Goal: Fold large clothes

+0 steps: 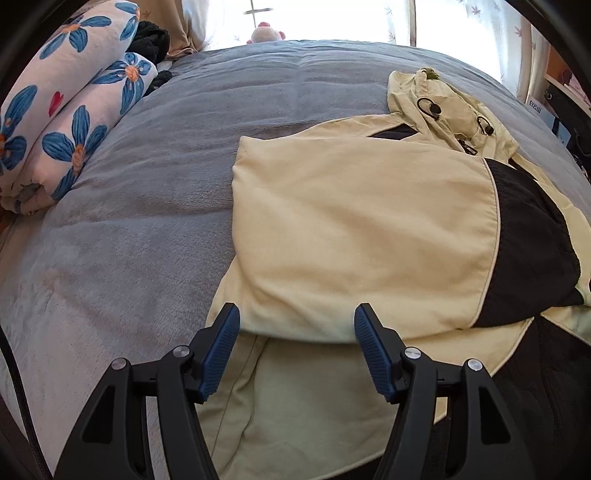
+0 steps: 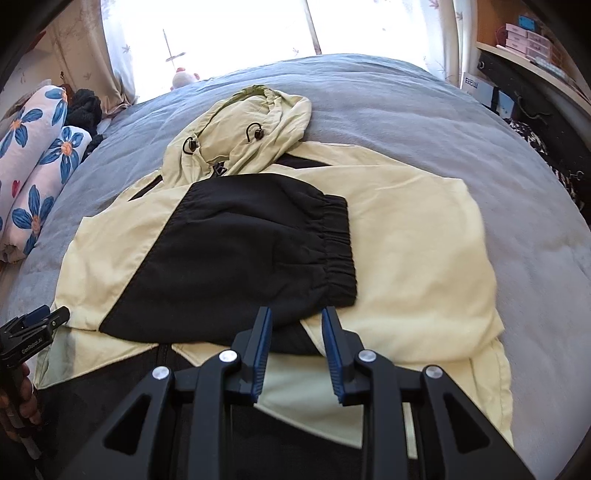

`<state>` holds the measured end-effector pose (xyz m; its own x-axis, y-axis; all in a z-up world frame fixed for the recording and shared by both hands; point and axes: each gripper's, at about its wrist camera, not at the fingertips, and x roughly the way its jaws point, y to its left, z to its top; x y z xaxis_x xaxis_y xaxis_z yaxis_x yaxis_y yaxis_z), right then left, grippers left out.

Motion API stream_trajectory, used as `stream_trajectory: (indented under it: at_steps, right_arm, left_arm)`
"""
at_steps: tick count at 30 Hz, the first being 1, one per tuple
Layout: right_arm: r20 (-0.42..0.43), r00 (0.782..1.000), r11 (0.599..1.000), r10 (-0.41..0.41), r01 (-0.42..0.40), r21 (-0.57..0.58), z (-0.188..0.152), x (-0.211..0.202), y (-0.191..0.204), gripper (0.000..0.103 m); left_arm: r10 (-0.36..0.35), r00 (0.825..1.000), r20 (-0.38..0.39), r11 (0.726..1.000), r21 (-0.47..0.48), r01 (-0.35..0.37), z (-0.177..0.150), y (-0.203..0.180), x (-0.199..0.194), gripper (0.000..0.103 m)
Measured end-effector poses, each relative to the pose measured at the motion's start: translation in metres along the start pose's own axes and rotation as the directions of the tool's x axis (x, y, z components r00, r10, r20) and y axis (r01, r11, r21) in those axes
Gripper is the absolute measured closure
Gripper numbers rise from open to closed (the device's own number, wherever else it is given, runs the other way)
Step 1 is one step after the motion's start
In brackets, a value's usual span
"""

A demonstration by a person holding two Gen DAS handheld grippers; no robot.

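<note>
- Left wrist view: the left gripper (image 1: 297, 314) hangs over the near part of the jacket (image 1: 354, 229), its jaws spread wide with nothing between the blue pads (image 1: 221, 347); they clear the cloth.
- The jacket, pale yellow with black panels, lies on the grey bed (image 1: 147, 206), right of the middle in this view. A folded-over yellow sleeve (image 1: 351, 236) covers its body, ending in a black part at the right.
- The hood (image 1: 439, 107) points toward the far side of the bed, with two black cord stoppers showing on it.
- A rolled floral quilt (image 1: 70, 118) lies along the bed's left edge, well apart from the jacket. A pink soft toy (image 1: 264, 33) sits at the far edge by the bright window.
- Right wrist view: the right gripper (image 2: 297, 314) hovers above the jacket's lower middle, jaws partly apart and empty (the gap is narrower than the left one's). Its tips sit just over the near edge of the black sleeve end.
- The black cuff (image 2: 336, 247), gathered with elastic, lies across the jacket's chest; the hood (image 2: 251, 129) lies flat beyond it.
- The left gripper (image 2: 44, 317) shows at the left edge beside the jacket's corner, with a hand (image 2: 18, 402) below it.
- Shelves with boxes (image 2: 528, 33) stand at the far right.
</note>
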<state>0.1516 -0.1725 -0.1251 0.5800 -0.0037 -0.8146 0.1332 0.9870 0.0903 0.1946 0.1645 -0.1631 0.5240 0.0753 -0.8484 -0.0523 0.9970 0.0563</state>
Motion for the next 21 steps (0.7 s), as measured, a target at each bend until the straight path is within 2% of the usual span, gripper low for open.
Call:
stream_trajectory:
  at_steps: [6,21]
  right_arm:
    - [-0.003,1.000,0.999,0.016,-0.015,0.040,-0.015,-0.014,-0.005,0.075]
    - [0.060,0.998,0.999,0.013,-0.016,0.044,-0.051,-0.073,-0.002,0.075]
  left_arm:
    - [-0.023,1.000,0.000,0.999,-0.032,0.023,-0.009,0.007,-0.018,0.040]
    - [-0.055,0.996,0.064,0.997,-0.043,0.058,-0.040,0.010,-0.089,0.040]
